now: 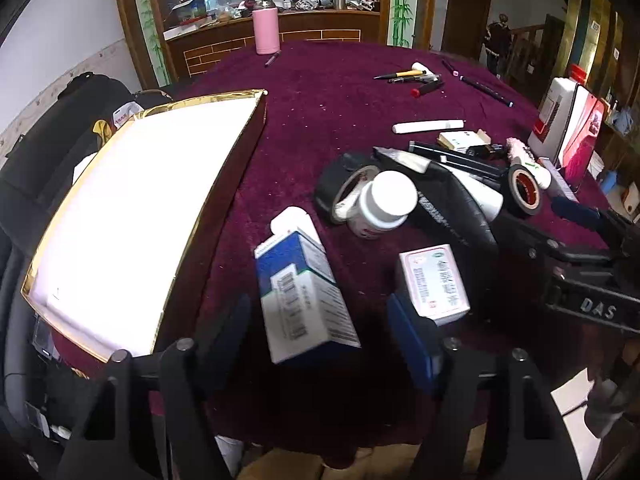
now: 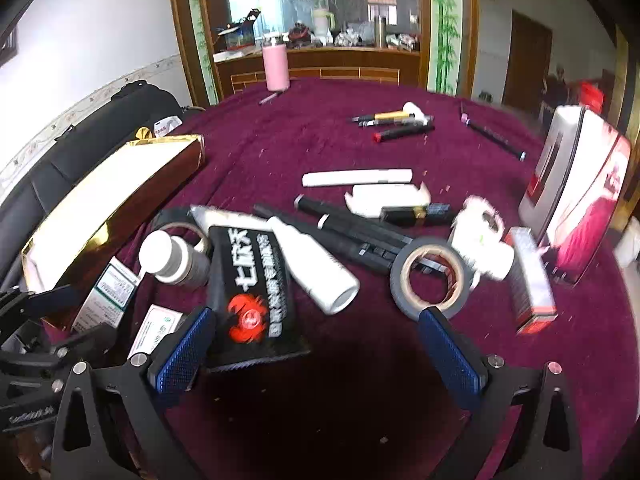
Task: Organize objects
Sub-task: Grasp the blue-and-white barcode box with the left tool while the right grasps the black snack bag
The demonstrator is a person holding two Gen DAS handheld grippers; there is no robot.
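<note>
Left wrist view: gold-rimmed open cardboard box with white inside [image 1: 132, 216] fills left of frame. Left gripper [image 1: 320, 332] at bottom centre, jaws apart; blue-and-white carton [image 1: 304, 296] lies between fingers, pads not seen pressing. Small pink-white carton [image 1: 434, 282] just right.

Right wrist view: right gripper [image 2: 316, 344] at bottom, jaws wide apart, empty; black pouch with red emblem [image 2: 252, 292] beside left finger, grey tape roll [image 2: 430, 276] above right finger.

The left hand-held gripper [image 1: 320, 332] and right hand-held gripper [image 2: 316, 354] both tilt downward, fingers spread wide, gripping nothing.
</note>
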